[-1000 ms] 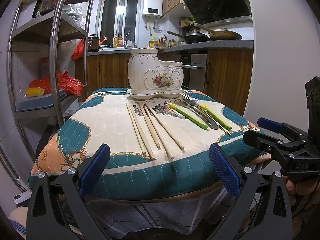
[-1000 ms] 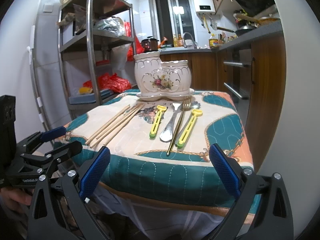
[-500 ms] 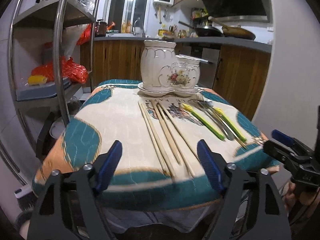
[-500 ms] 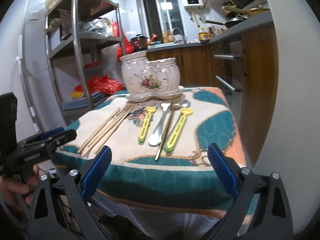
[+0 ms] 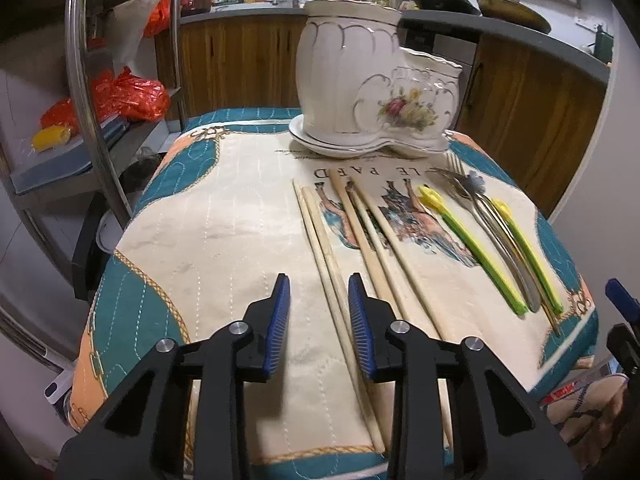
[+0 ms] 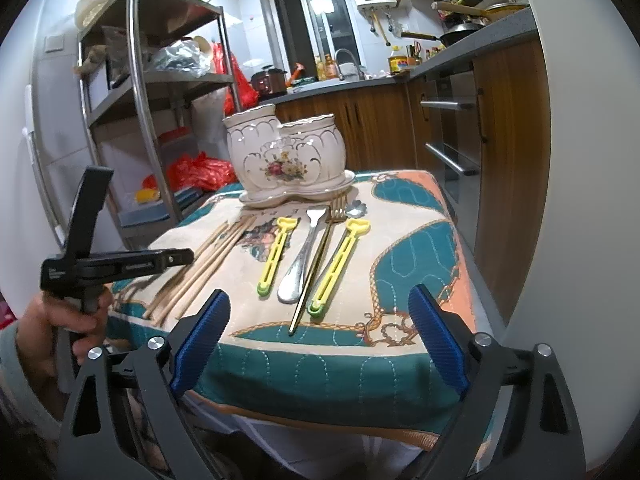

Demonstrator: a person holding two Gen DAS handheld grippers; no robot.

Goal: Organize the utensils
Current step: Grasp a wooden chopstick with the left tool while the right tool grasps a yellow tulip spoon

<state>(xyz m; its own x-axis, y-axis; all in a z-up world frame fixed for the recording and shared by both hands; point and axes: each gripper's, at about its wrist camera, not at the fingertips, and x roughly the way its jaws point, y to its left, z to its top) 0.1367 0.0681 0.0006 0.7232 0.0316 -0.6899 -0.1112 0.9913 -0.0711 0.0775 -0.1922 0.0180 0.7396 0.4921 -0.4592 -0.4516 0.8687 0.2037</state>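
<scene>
Small kitchen, quilted tablecloth (image 5: 224, 240) on a small table. Chopsticks (image 5: 320, 236) lie mid-cloth, before the ceramic holder (image 5: 352, 80). Left gripper (image 5: 316, 312) half-closed, empty, straddling the leftmost pair near their butt ends. Right gripper (image 6: 320, 344) wide open, empty, off the near edge. Sticks: light, stiff, prone to roll. Grip mid-shaft. Open room on the left; cutlery (image 6: 304, 256) crowds the right.
</scene>
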